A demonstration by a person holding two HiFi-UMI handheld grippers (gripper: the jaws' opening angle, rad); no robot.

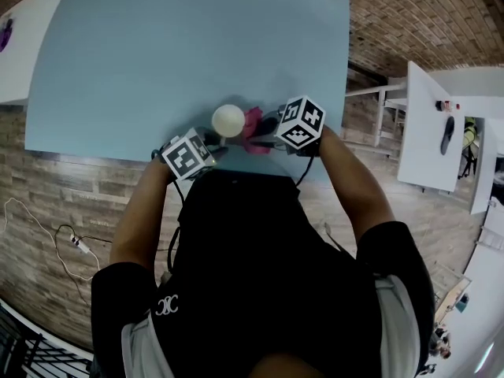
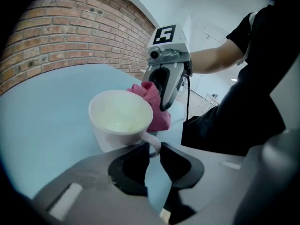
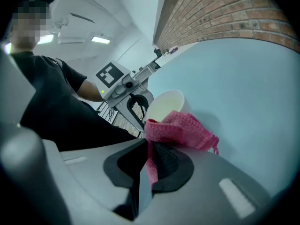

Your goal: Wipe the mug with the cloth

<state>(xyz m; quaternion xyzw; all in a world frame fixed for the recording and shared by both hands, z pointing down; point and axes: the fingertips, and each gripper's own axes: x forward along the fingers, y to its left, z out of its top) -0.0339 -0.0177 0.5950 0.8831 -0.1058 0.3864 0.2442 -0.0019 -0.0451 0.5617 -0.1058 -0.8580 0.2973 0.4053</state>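
1. Head view: the white mug [image 1: 228, 120] sits near the front edge of the light blue table [image 1: 157, 53]. The pink cloth [image 1: 253, 121] is right up against its right side. The left gripper [image 1: 214, 145] and right gripper [image 1: 266, 127] sit either side.
2. Left gripper view: the jaws are pinched on the mug's handle [image 2: 153, 143]. The mug is upright and looks empty inside.
3. Right gripper view: the jaws are clamped on the cloth [image 3: 180, 128], which bunches out toward the mug [image 3: 166, 104].

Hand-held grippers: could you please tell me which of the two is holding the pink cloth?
The right hand-held gripper: its jaws pinch the cloth, whereas the left hand-held gripper is shut on the handle of the mug.
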